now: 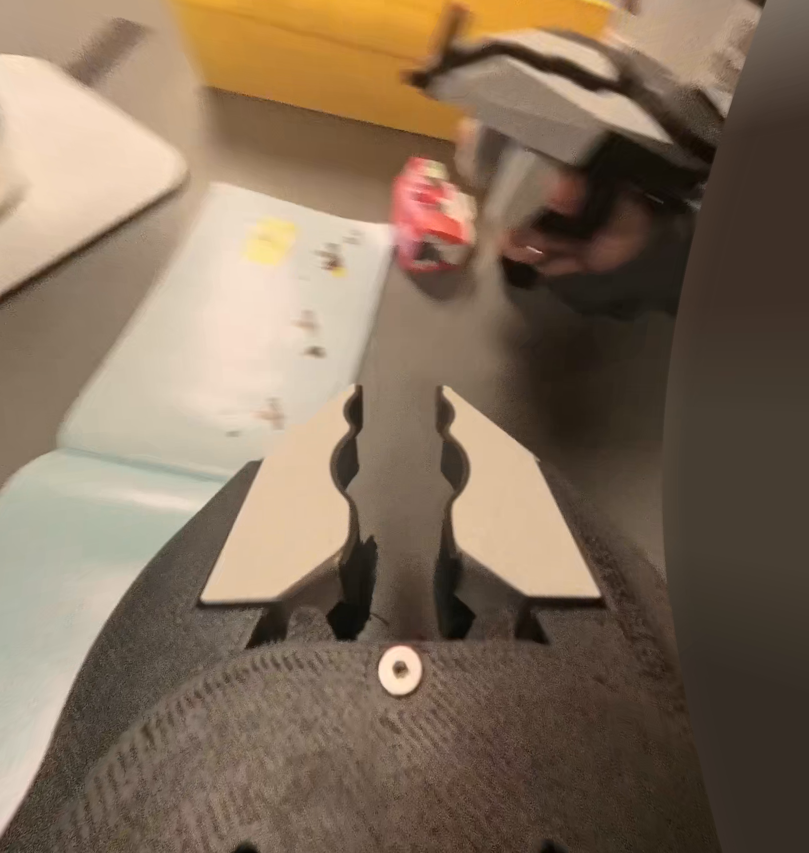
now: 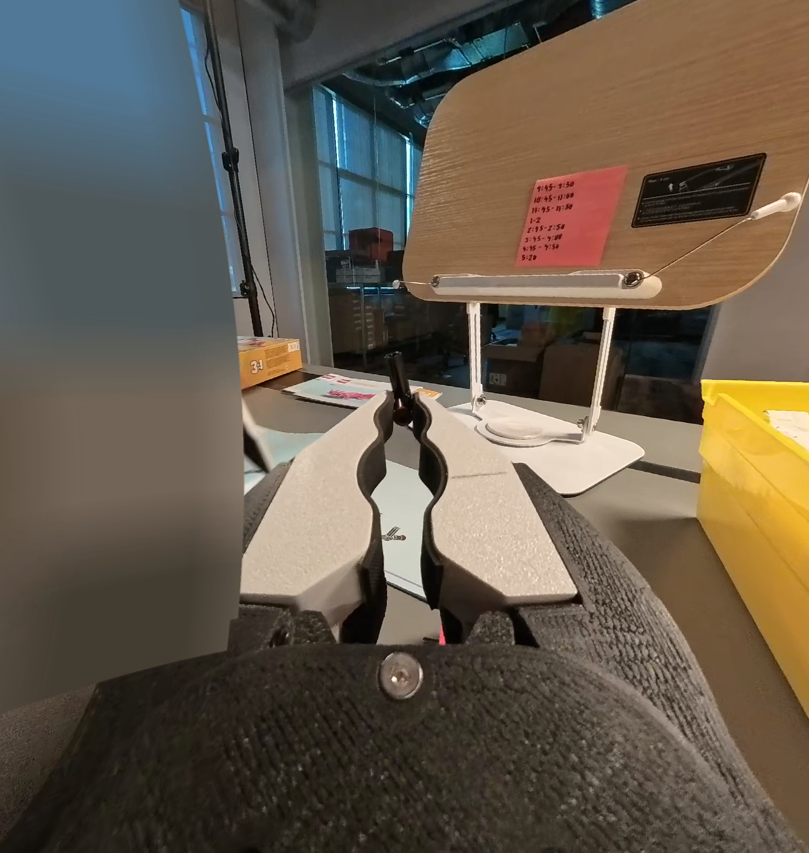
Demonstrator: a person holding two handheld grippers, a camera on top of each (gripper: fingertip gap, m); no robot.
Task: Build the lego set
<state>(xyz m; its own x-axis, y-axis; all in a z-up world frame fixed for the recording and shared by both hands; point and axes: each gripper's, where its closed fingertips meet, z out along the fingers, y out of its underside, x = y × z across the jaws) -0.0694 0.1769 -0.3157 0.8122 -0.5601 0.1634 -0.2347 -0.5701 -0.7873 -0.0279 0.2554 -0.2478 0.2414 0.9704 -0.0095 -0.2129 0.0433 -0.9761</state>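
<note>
Right wrist view: right gripper (image 2: 403, 406) pinches a black peg (image 2: 397, 376).
Left gripper (image 1: 399, 392) gapes bare over the tabletop (image 1: 439, 332), beside the booklet (image 1: 236, 332).

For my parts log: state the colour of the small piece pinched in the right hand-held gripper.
Black piece, clearest in the right wrist view.

Open left hand-held gripper (image 1: 399, 406) over grey table (image 1: 416, 332).

Left wrist view: tilted down, close over the grey table (image 1: 439, 323). Right wrist view: level, facing the windows (image 2: 361, 152). Shared: open booklet (image 1: 236, 323).
</note>
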